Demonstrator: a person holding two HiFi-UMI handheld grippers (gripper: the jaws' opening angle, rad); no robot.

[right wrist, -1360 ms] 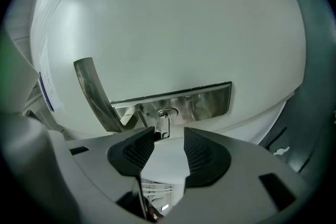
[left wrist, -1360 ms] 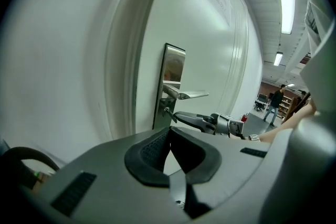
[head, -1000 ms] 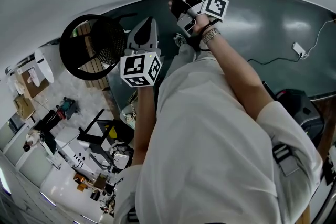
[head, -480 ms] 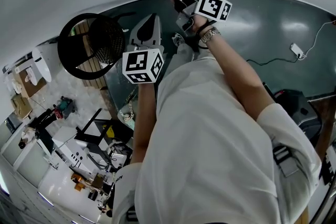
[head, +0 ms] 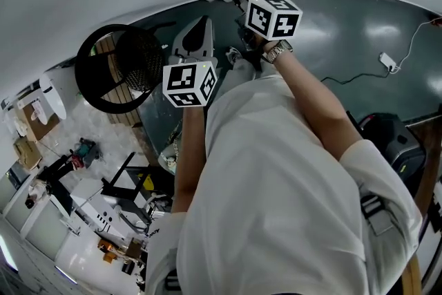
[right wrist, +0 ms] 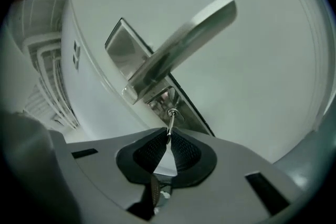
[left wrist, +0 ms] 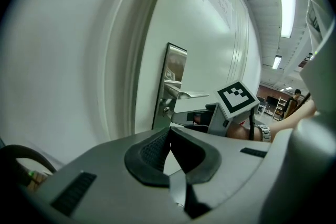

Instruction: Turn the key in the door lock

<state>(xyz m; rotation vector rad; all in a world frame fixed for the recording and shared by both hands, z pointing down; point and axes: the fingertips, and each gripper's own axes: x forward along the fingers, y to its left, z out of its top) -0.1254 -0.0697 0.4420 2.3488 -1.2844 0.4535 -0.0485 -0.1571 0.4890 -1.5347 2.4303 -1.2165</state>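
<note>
The white door [right wrist: 252, 86] fills most of the right gripper view. In the head view a person in a white shirt [head: 276, 183] stands close to it, with both arms stretched out to it. The dark floor [head: 359, 45] shows past the person's right arm.

On the door is a long metal plate [right wrist: 118, 44]. A silver handle [right wrist: 184, 44] sticks out from the plate and runs slanted across the right gripper view. The lock sits on the plate just below the handle.

The right gripper [right wrist: 168, 136] is right up at the lock, under the handle. Its jaws have just been closing. They are pinched on the key [right wrist: 170, 124]. The thin key goes from the tips of the jaws straight into the lock. A watch [head: 277, 50] is on the wrist of the hand with this gripper.

The left gripper [left wrist: 169, 131] is held up in the air, near the door and beside the right one. Its jaws are squeezed together with nothing in them. It touches nothing. From its view you can see the plate, the handle and the right gripper at the lock.
</note>
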